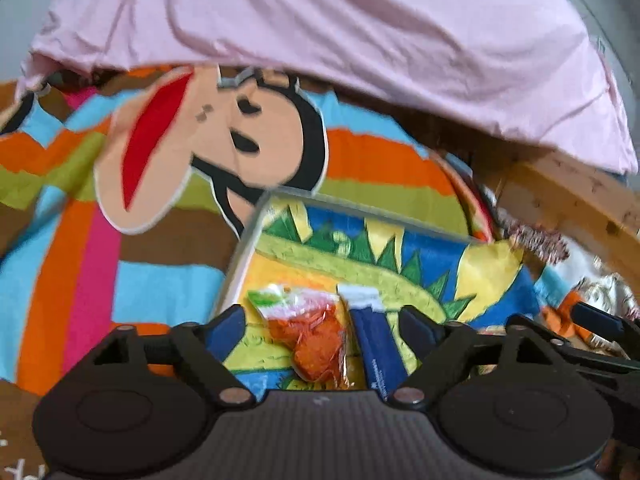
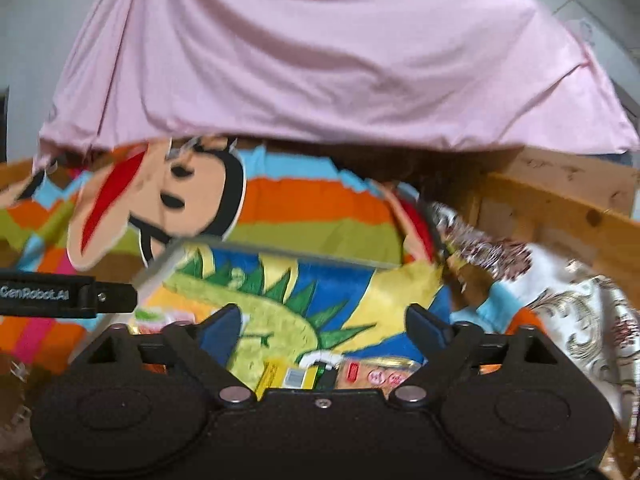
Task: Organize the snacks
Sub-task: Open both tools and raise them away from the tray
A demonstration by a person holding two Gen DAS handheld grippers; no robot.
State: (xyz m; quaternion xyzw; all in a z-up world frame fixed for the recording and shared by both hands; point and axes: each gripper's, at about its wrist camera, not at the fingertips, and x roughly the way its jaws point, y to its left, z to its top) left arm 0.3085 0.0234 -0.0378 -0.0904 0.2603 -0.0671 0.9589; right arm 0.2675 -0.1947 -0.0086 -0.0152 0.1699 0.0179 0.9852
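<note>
Left wrist view: left gripper [image 1: 322,322] released above orange snack packet [image 1: 316,344] and blue packet [image 1: 376,344] in tray [image 1: 244,248]; right gripper [image 2: 322,326] likewise spread, empty; I lift both straight clear.

A tray [image 1: 256,224] lies on a blanket [image 1: 80,240], with a cloth [image 1: 320,32] draped behind both. In the left wrist view a snack packet [image 1: 316,340] and a wrapped bar [image 1: 376,344] lie side by side in the tray, the bar to the right. A wooden frame [image 2: 560,208] stands to the tray's right.
</note>
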